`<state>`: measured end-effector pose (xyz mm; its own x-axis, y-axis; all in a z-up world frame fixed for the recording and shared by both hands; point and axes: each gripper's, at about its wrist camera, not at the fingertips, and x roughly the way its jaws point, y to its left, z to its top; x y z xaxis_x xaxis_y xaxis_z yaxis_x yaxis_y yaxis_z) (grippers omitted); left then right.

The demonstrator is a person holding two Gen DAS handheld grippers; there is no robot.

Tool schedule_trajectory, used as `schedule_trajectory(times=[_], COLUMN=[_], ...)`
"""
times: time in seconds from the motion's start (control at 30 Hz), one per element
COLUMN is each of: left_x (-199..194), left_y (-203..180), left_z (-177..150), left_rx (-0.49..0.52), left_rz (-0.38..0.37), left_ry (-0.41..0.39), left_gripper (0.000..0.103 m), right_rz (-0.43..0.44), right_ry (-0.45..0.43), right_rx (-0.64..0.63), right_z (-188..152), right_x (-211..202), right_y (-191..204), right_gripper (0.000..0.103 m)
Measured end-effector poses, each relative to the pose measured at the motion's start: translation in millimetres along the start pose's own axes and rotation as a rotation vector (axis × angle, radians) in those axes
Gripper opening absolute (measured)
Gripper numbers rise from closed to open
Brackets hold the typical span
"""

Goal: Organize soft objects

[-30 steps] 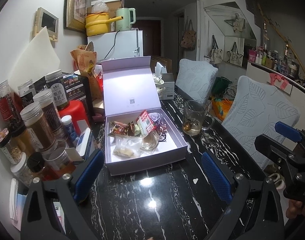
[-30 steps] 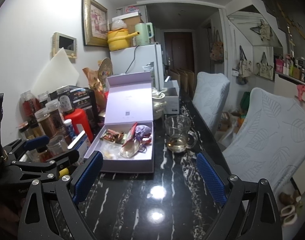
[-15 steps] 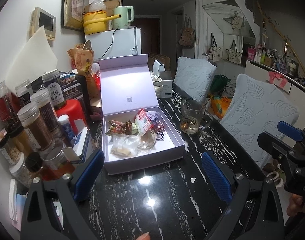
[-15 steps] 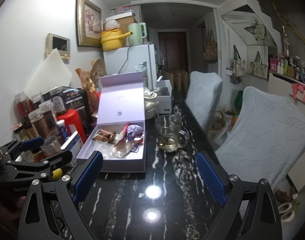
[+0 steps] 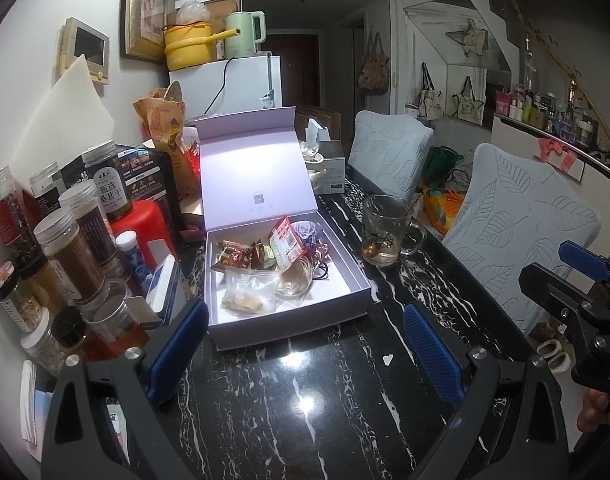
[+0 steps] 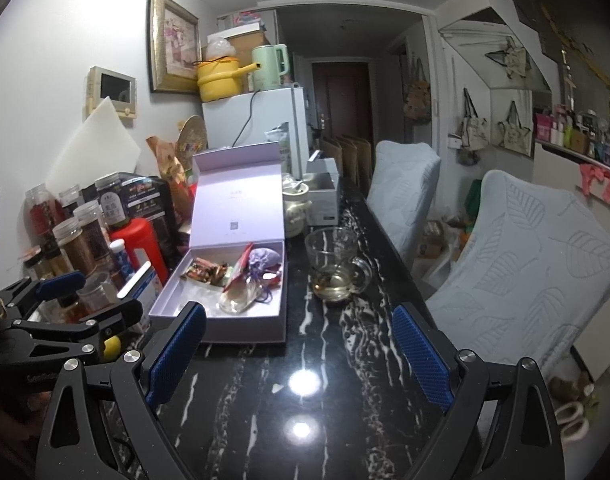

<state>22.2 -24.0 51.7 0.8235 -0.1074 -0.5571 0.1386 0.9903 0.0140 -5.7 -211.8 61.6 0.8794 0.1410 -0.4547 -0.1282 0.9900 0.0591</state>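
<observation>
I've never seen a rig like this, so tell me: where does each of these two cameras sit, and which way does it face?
Left wrist: on the left gripper, open, looking along the black marble table at the lavender box; the right gripper shows at right.
Right wrist: on the right gripper, open, facing alike; the left gripper shows at left.
Shared: box, glass mug.

Left gripper sits low in its own view, tilted gently downward, jaws spread wide with nothing between the blue pads. Right gripper mirrors it, angled a little below level, both black fingers splayed well apart and empty, blue pads facing each other across the gap. Each tool shows up at the edge of the other's camera, the right one at the far right of the left view with fingertips of the person's hand wrapped under its body, the left one at the far left of the right view, side by side and apart.
</observation>
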Motion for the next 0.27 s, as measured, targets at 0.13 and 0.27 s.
schedule_trajectory(times=[0.13,0.27], left_x=[3.0,4.9], left_y=[0.6,0.7], left_z=[-0.4,-1.1], left_rx=[0.002,0.002], left_rz=[-0.003,-0.001], left_ry=[0.006,0.008], left_gripper=[0.1,0.1], right_rz=[-0.002,-0.003], right_ry=[0.004,0.01], right_rx=[0.002,0.005], right_z=[-2.2,-3.7], right_x=[1.3,2.2], right_y=[-0.6,-0.8], right_gripper=[0.096,0.096])
